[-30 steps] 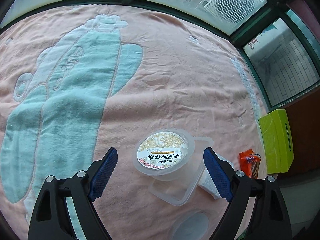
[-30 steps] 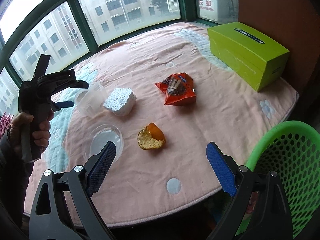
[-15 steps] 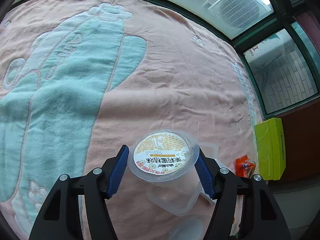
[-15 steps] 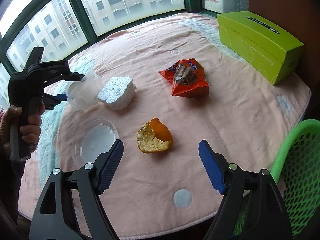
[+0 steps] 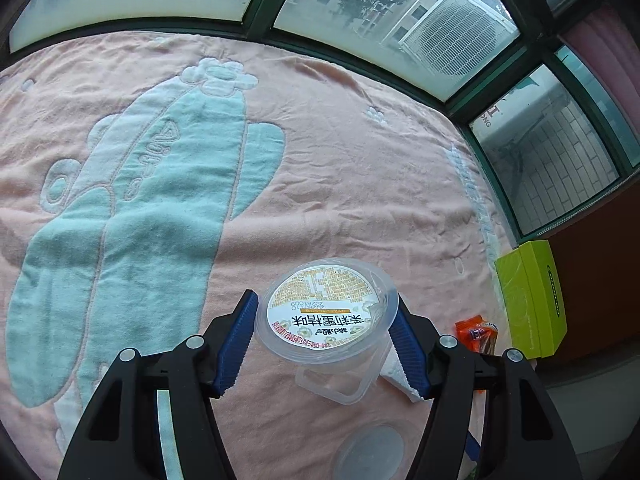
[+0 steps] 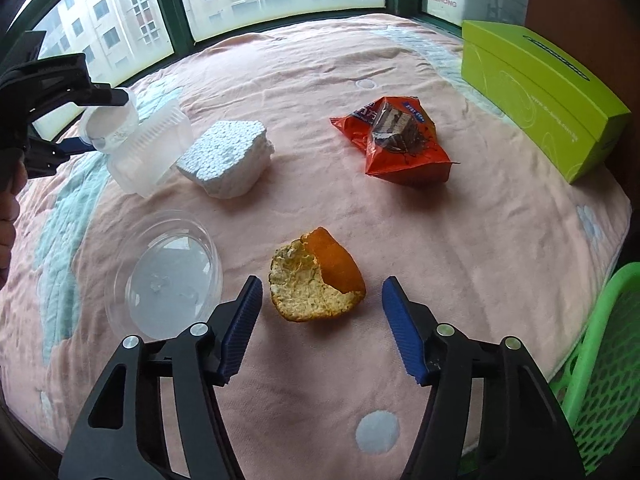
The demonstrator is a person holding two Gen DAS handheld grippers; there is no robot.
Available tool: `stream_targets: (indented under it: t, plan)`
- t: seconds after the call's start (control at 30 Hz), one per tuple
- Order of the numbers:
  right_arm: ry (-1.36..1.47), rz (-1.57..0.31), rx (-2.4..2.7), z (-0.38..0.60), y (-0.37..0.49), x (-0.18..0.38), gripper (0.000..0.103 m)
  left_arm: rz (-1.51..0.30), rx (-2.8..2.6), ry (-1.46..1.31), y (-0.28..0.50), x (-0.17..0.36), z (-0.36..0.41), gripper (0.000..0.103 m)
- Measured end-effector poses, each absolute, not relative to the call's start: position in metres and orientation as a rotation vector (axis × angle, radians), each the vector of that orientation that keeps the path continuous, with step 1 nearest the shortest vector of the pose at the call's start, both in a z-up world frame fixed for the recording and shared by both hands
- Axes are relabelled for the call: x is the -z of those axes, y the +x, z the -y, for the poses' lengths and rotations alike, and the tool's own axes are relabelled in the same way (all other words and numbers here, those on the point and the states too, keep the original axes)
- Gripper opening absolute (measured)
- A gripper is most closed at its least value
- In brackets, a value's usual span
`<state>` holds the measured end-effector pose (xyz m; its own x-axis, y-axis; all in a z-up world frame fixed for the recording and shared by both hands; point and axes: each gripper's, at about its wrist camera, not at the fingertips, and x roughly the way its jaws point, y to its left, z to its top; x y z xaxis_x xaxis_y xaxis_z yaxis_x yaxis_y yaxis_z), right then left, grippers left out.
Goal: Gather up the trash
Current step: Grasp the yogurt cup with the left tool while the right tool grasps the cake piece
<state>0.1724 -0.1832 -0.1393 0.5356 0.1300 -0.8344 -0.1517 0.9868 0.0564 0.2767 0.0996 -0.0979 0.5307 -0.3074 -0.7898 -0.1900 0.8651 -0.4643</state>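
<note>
The round clear plastic cup with a printed lid (image 5: 328, 312) is clamped between the left hand-held gripper (image 5: 326, 340) pads at lower centre. The torn orange peel (image 6: 316, 284) lies untouched between the closing right hand-held gripper (image 6: 322, 320) jaws on the pink-clothed desk (image 6: 460, 240). The green mesh basket (image 6: 600, 360) is cut off at lower right.

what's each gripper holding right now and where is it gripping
Left gripper clamps the plastic cup by its sides, below the rim. Right gripper, closing around the orange peel, holds nothing.

Pink cloth (image 6: 500, 240), teal cactus; lime box (image 6: 532, 92); orange peel (image 6: 316, 280).
</note>
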Motion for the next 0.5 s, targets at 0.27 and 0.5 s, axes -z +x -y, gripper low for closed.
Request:
stream_targets:
  t: [0.27, 0.5]
  plan:
    - [-0.009, -0.971, -0.161, 0.185, 0.168, 0.132, 0.038, -0.981, 0.101, -0.512, 0.252, 0.077, -0.092, 0.063]
    - [0.028, -0.938, -0.173, 0.191, 0.153, 0.114, 0.034, -0.943, 0.144, -0.482, 0.226, 0.059, -0.076, 0.063]
